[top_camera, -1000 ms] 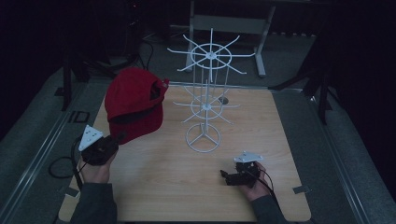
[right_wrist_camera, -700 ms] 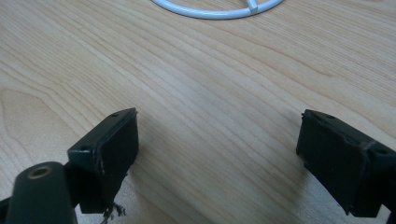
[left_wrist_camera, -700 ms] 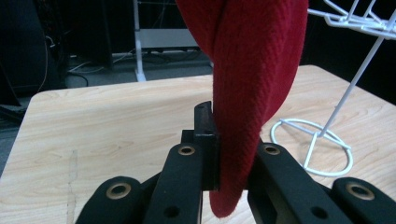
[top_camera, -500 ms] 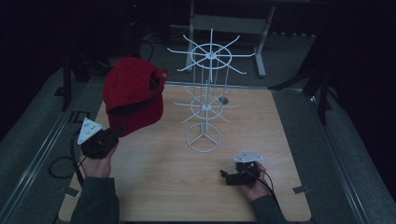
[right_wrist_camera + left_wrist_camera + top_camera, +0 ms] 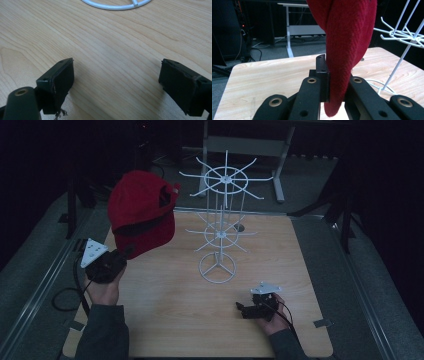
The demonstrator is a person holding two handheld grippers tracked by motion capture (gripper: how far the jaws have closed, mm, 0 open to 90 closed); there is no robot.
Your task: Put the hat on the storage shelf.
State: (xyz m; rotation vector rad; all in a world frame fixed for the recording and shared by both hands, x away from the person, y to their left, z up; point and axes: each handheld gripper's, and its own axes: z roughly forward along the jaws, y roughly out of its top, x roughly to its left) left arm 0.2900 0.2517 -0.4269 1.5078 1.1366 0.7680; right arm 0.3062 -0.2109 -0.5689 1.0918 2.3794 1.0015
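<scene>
Two grippers differ: left gripper (image 5: 121,256) is clamped on the cap (image 5: 141,211) brim, holding it above the table's (image 5: 170,320) left side. Rack (image 5: 223,227) hooks stand just right of the cap, nearest this hand. Right gripper (image 5: 243,309) rests with jaws apart, empty.

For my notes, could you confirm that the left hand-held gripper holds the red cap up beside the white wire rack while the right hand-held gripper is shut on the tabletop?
Not quite: the right hand-held gripper is open, its jaws standing wide apart over the bare table, as the right gripper view shows. The rest holds: the left hand-held gripper grips the red cap beside the white wire rack.
</scene>
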